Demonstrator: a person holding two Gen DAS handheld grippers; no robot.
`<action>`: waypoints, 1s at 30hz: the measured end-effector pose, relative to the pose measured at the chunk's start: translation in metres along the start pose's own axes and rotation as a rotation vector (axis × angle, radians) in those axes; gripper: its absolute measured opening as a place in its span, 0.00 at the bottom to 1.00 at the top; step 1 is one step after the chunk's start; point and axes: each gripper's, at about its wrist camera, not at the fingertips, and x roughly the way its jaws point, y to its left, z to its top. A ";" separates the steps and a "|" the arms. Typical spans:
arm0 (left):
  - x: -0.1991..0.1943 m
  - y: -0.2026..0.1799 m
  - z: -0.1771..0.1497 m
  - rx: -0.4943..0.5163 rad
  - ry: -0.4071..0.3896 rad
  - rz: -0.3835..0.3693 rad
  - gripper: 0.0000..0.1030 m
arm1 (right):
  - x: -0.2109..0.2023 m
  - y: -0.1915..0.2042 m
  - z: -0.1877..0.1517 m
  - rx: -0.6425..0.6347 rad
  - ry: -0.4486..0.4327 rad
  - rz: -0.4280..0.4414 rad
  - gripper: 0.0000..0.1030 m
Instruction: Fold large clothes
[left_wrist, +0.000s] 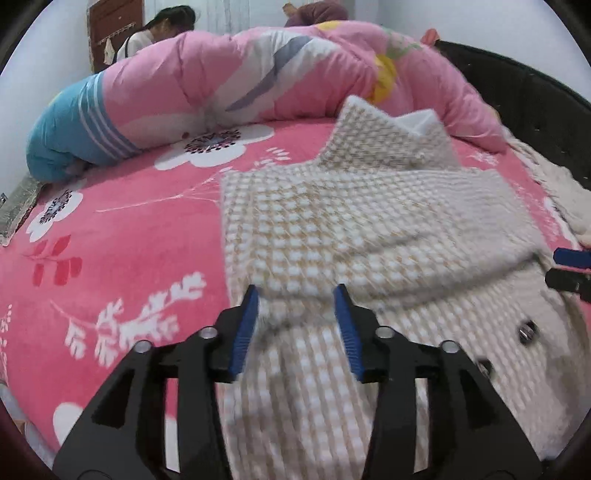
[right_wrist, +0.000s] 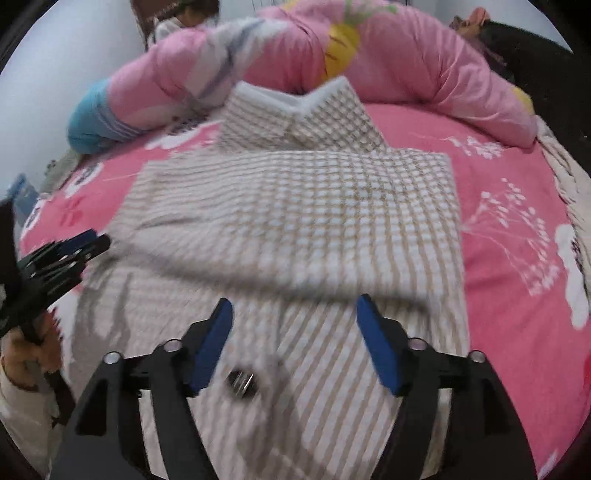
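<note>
A cream and beige checked fleece jacket (left_wrist: 351, 221) lies on the pink bed, both sleeves folded across its body, collar at the far end; it also shows in the right wrist view (right_wrist: 295, 206). My left gripper (left_wrist: 297, 291) is open, its blue pads either side of the folded sleeve's cuff edge, gripping nothing. My right gripper (right_wrist: 293, 306) is open and empty above the jacket's lower body, a metal snap button (right_wrist: 241, 382) between its fingers. Its tips show at the right edge of the left wrist view (left_wrist: 569, 269). The left gripper shows at the left in the right wrist view (right_wrist: 66, 251).
A pink floral bedsheet (left_wrist: 129, 240) covers the bed. A rolled pink and blue quilt (left_wrist: 221, 85) lies along the far side. A black headboard (left_wrist: 517, 96) stands at right. A person (left_wrist: 162, 29) sits beyond the quilt. A white blanket (left_wrist: 554, 192) lies at right.
</note>
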 end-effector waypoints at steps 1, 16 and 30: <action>-0.009 -0.001 -0.005 0.006 -0.004 -0.009 0.54 | -0.011 0.003 -0.012 0.005 -0.010 -0.001 0.73; -0.084 -0.039 -0.134 0.067 0.063 0.035 0.77 | -0.055 0.013 -0.143 0.122 -0.011 -0.093 0.83; -0.136 -0.010 -0.214 0.045 -0.001 0.039 0.78 | -0.054 0.001 -0.197 0.183 0.006 -0.051 0.89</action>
